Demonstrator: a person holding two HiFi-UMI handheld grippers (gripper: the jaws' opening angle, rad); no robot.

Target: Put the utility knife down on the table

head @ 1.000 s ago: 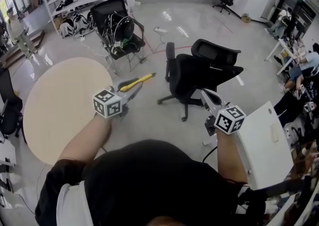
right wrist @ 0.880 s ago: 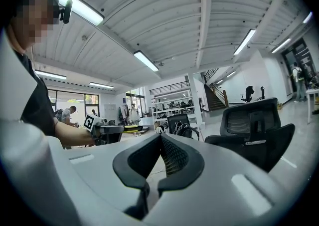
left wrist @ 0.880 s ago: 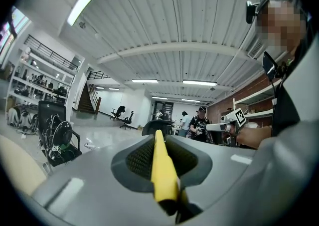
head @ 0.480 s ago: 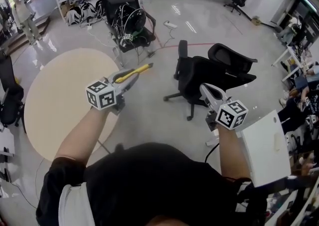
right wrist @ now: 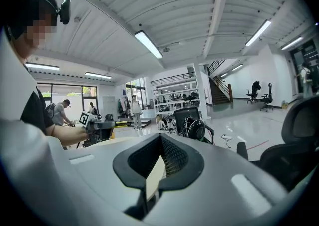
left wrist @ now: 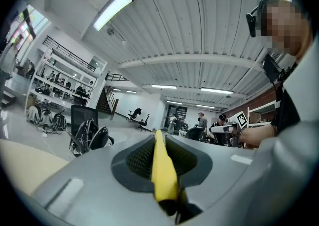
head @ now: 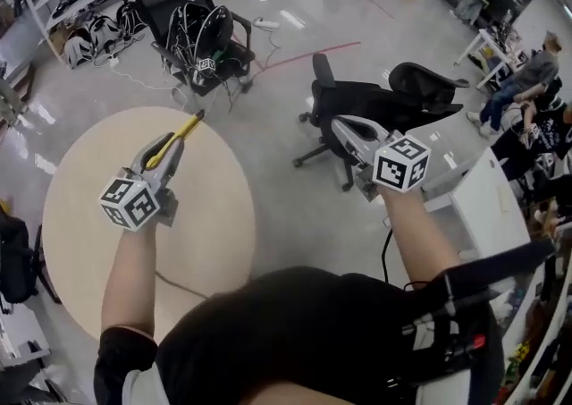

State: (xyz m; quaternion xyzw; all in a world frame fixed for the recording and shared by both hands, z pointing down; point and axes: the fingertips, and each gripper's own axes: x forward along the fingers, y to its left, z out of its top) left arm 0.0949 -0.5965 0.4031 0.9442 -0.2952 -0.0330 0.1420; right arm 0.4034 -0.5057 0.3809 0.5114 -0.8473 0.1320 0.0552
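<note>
The left gripper (head: 168, 148) clamps a yellow utility knife (head: 185, 129) over the round table (head: 80, 206) at frame left. The right gripper (head: 342, 129), centre-right, has its jaws together and empty.

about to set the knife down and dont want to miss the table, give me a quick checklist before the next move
1. Utility knife gripped by the left gripper: ok, jaws closed on it.
2. Knife over the round table: ok for the gripper; the knife's tip lines up with the far rim.
3. Landing spot free: ok, nothing shows on the visible tabletop.
4. Height above the table: cannot tell.
5. Right gripper out of the way: ok, nothing between its jaws, over the floor by the black office chair.
</note>
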